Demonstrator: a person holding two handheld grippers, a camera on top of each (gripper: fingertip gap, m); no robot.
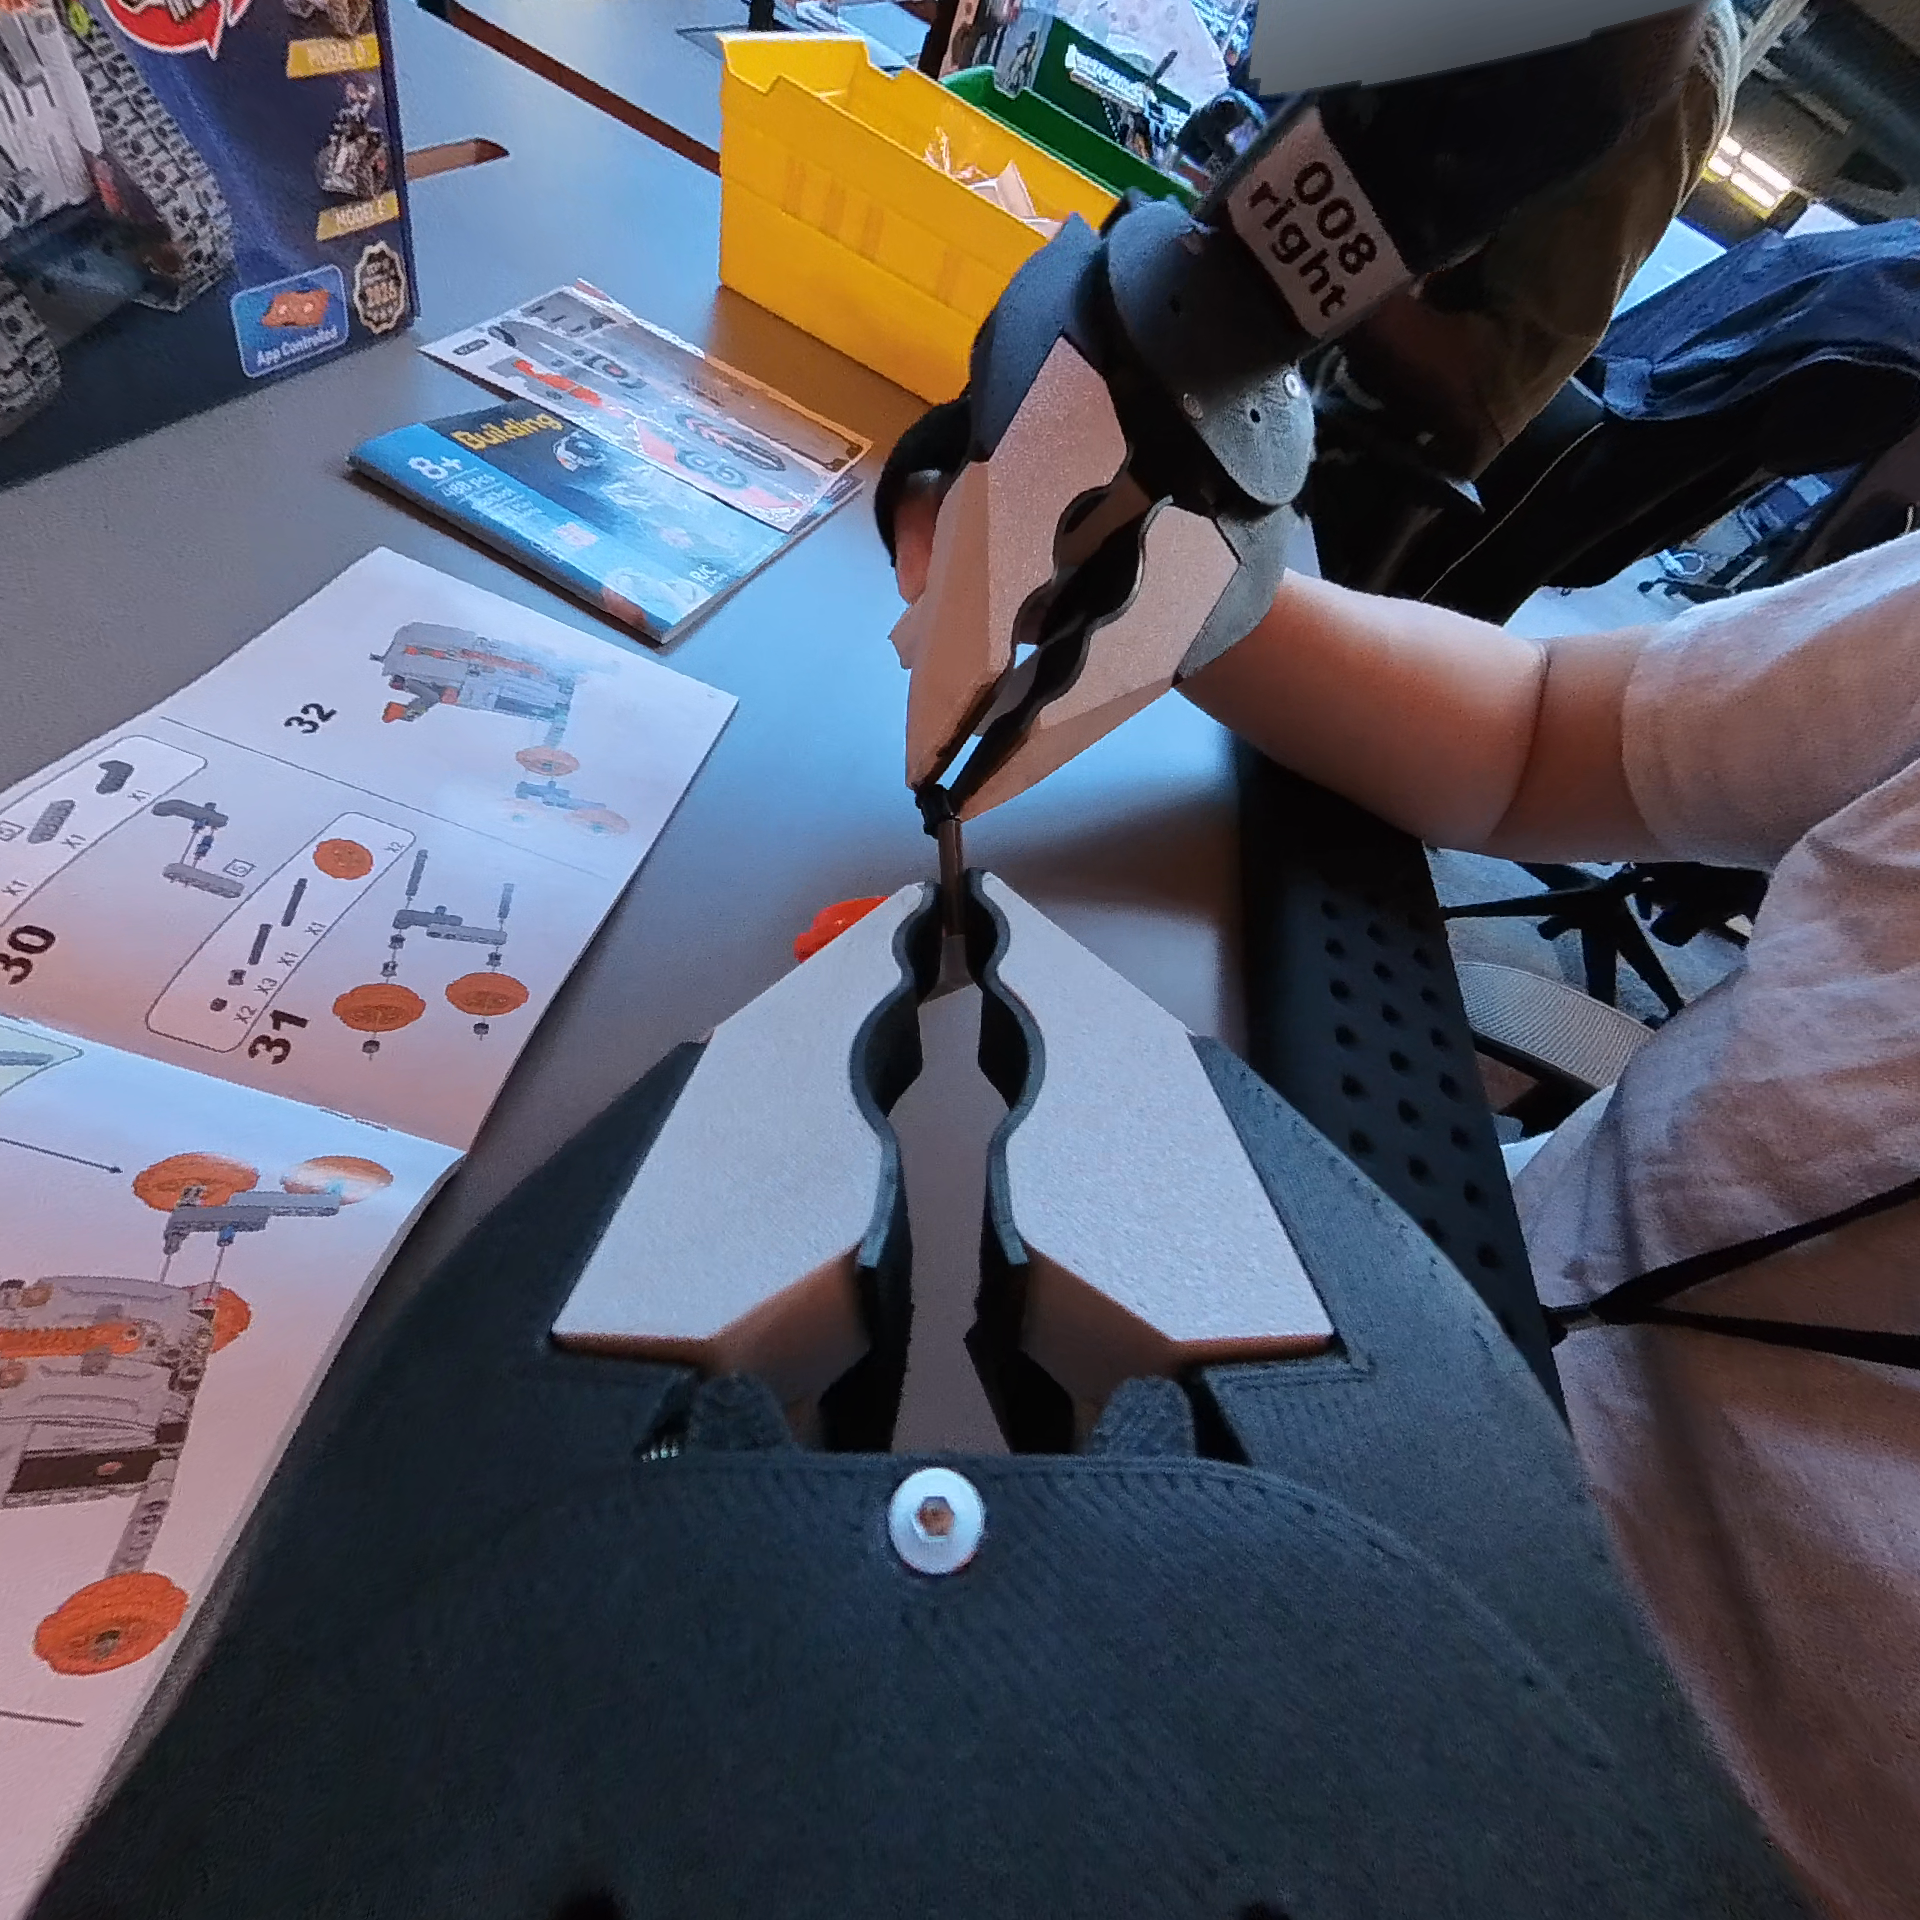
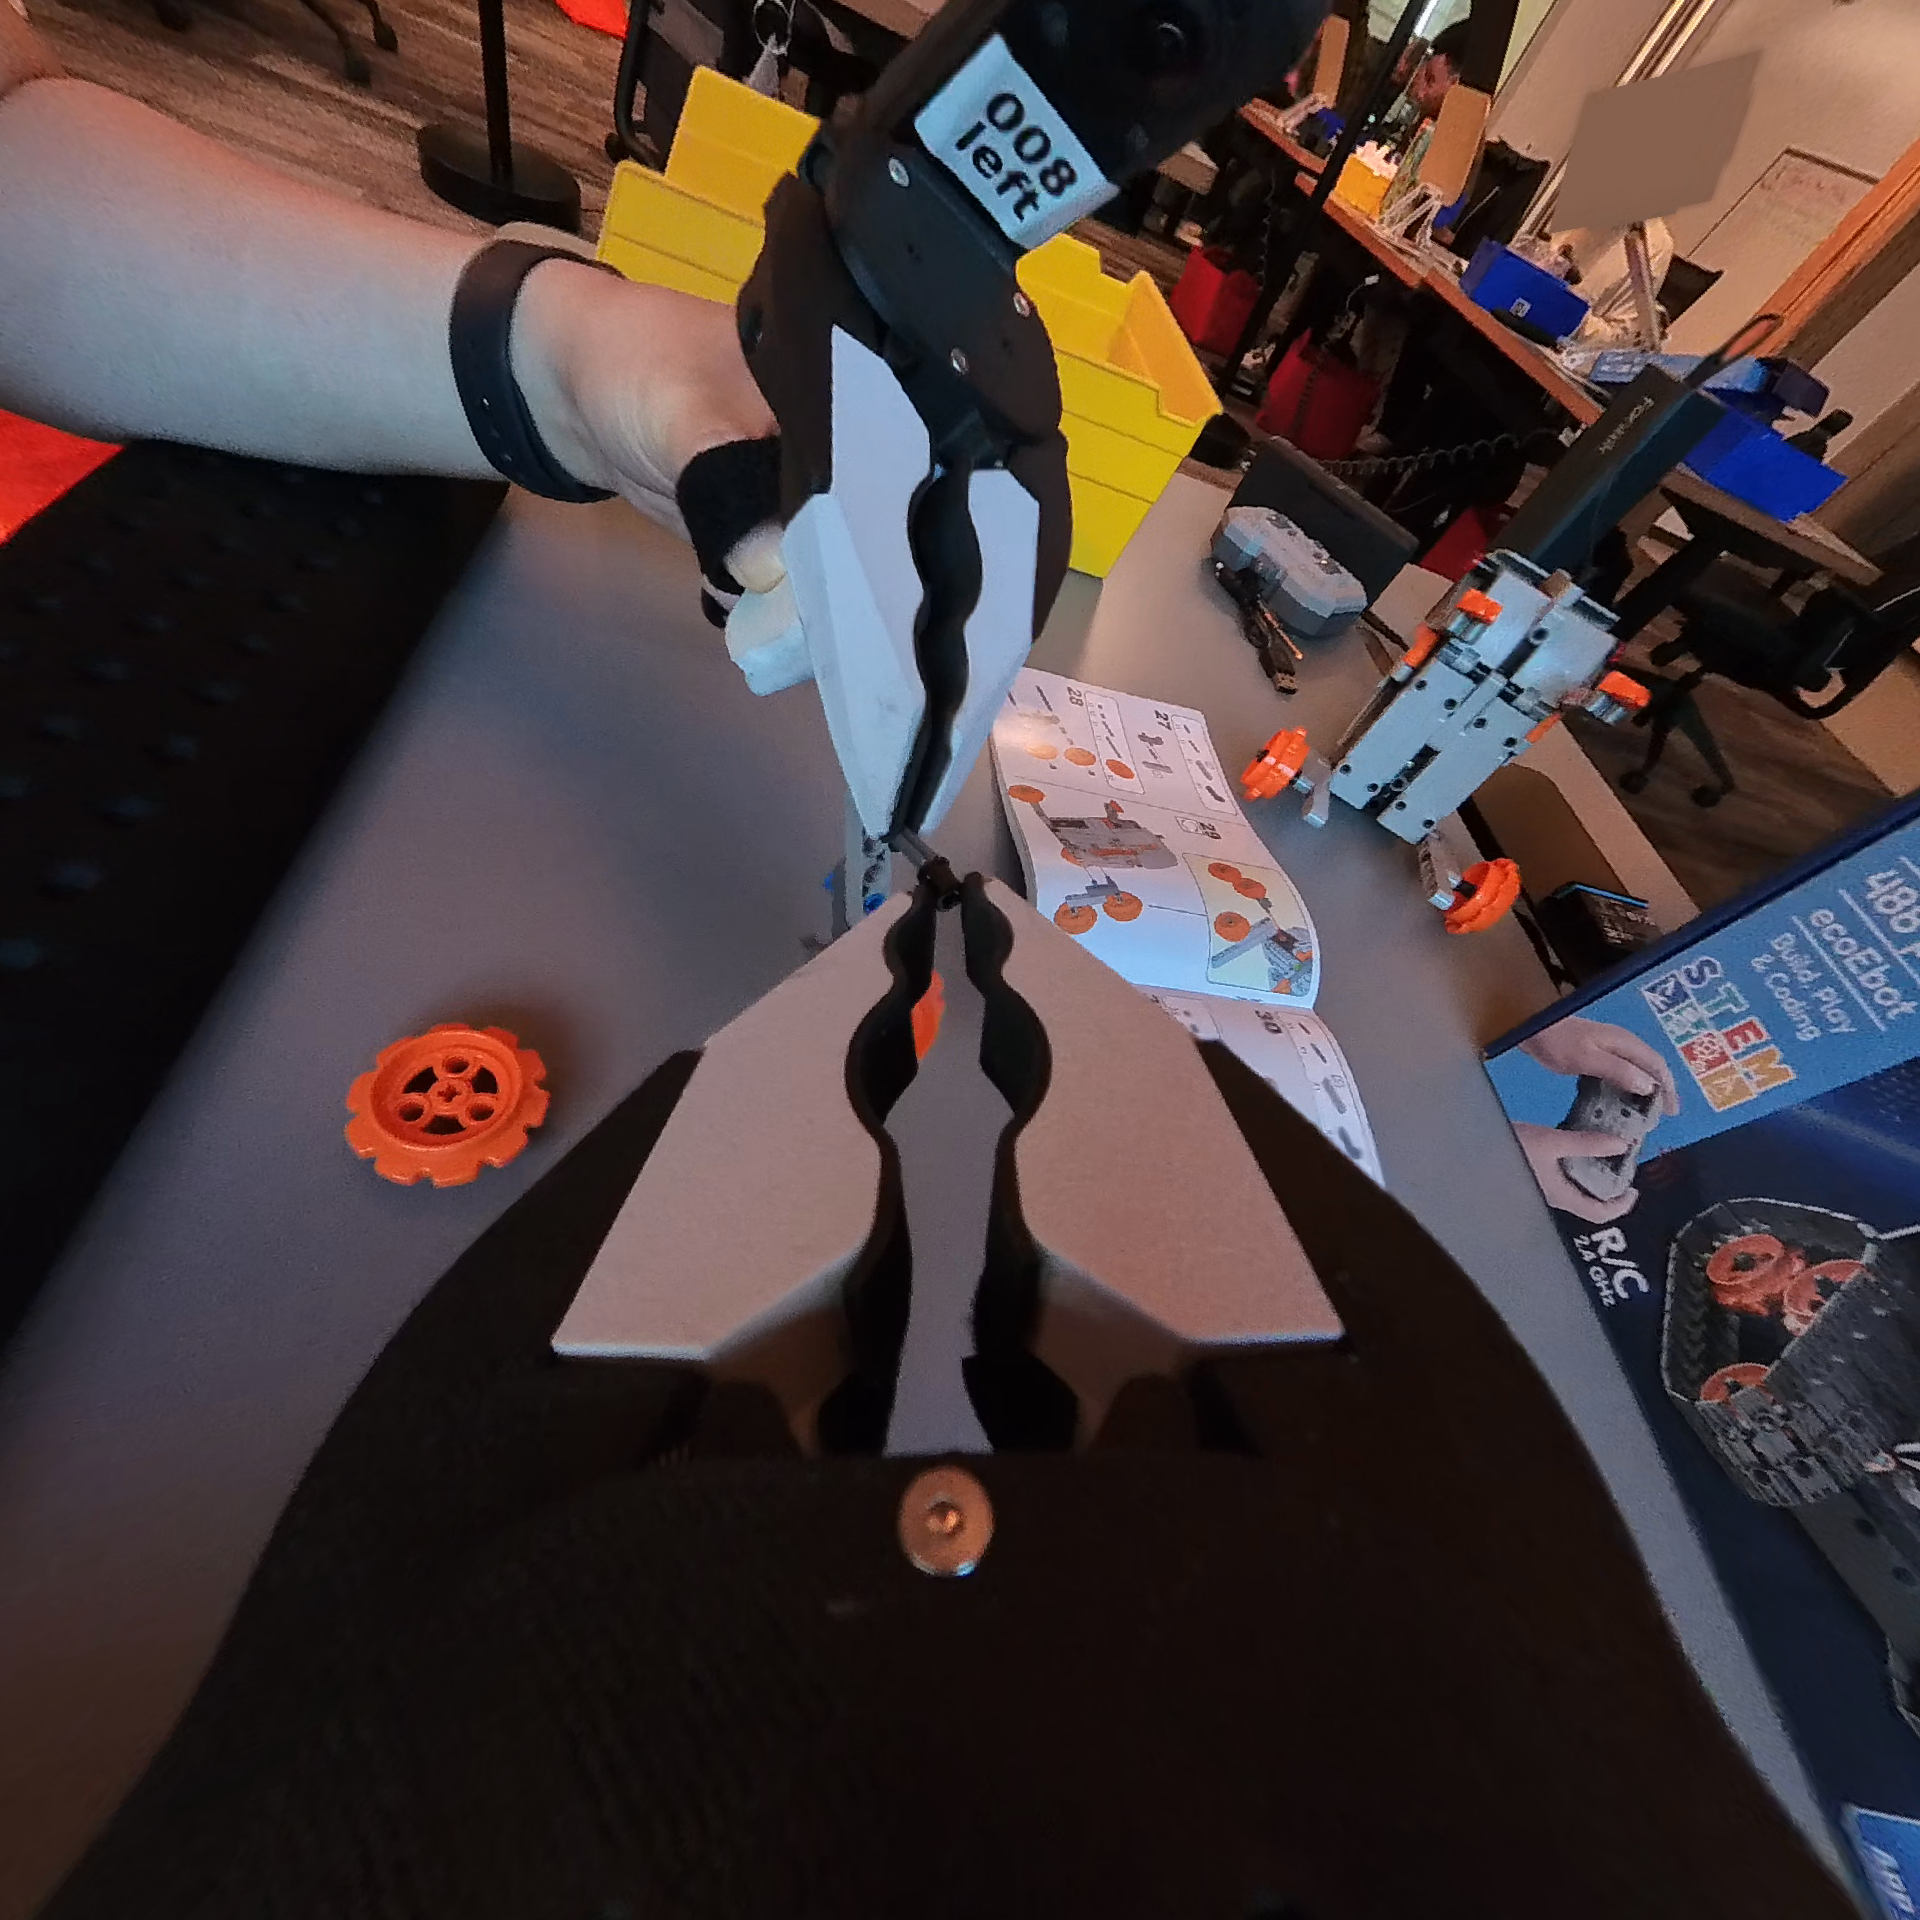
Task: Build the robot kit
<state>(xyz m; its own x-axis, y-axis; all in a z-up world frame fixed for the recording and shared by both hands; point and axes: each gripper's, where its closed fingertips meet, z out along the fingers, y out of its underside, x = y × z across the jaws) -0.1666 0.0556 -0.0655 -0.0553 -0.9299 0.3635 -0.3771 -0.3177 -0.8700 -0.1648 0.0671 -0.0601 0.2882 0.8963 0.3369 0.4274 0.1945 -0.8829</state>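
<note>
Black axle (image 1: 950, 894), mid-frame, is pinched by the left gripper (image 1: 950, 883)'s narrow fingers while the right gripper (image 1: 940, 795) clamps a small black bush (image 1: 933, 805) onto its upper end.

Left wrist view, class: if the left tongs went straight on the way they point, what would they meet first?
Probably the right tongs, tip to tip just ahead. The left tongs grip a thin dark axle whose far end the right tongs pinch; exact depth is unclear.

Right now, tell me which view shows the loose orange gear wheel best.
The right wrist view: the orange gear wheel lies flat, whole and unobstructed on the grey table. The left wrist view shows only an orange sliver behind its tool.
</note>
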